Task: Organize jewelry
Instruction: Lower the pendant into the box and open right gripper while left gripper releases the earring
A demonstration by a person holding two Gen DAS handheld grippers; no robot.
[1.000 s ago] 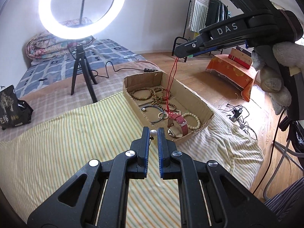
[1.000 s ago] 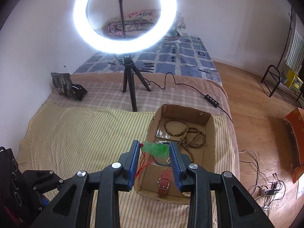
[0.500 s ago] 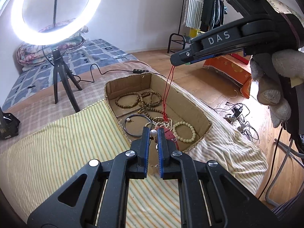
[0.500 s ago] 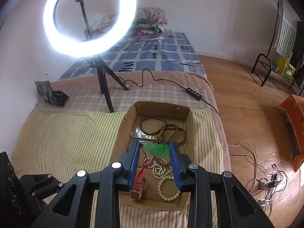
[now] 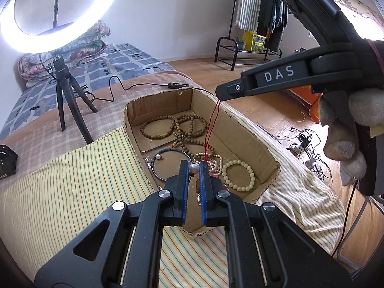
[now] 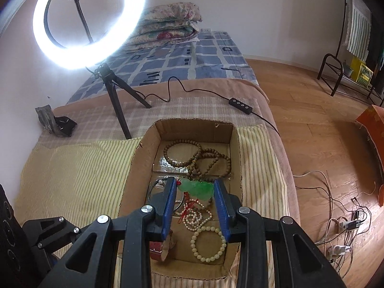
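My left gripper point(image 5: 193, 168) is shut on a small white pearl point(image 5: 194, 167), held over the near end of an open cardboard box point(image 5: 249, 134). My right gripper point(image 6: 195, 187) is shut on a green jade pendant point(image 6: 197, 188) above the same box point(image 6: 144, 158); its red cord point(image 5: 212, 129) hangs down into the box. Inside lie brown wooden bead strands point(image 5: 182, 126), a dark bangle with a pearl point(image 5: 165, 162), a pearl string point(image 6: 195, 216), a pale bead bracelet point(image 6: 208, 244) and a red strap point(image 6: 157, 252). In the left wrist view the right gripper point(image 5: 230, 90) reaches in from the right.
The box sits on a striped yellow cloth point(image 5: 72, 182) over a bed. A lit ring light on a tripod point(image 6: 115, 96) stands behind the box, its cable and switch point(image 6: 240, 103) trailing right. Wooden floor with cables point(image 6: 336, 223) lies to the right. A gloved hand point(image 5: 348, 129) holds the right tool.
Both grippers have moved forward and lower over the box, each keeping its piece. The cord's lower end now rests among the jewelry in the box.
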